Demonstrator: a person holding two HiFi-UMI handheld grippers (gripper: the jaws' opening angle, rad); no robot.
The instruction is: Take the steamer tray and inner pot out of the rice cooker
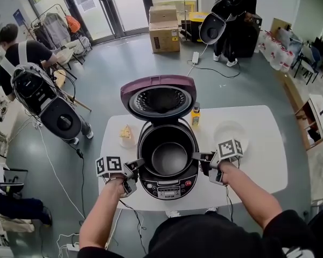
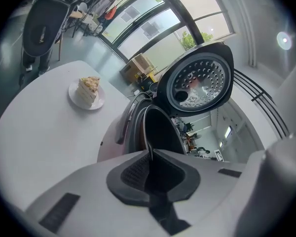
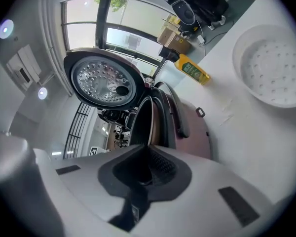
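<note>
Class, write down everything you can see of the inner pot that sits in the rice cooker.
The inner pot is a round, deep, dark bowl, metal by its look, with a thin rim and a smooth, empty bottom. It sits upright inside the open rice cooker on the white table, below the raised lid. The left claw is shut on its rim at one side and the right claw on the opposite side. Nothing else visibly touches it.

The inner pot (image 1: 169,157) is dark, smooth metal, matt inside. The rice cooker (image 1: 167,184) shell is glossy plastic; the bench (image 1: 258,165) is smooth white.
</note>
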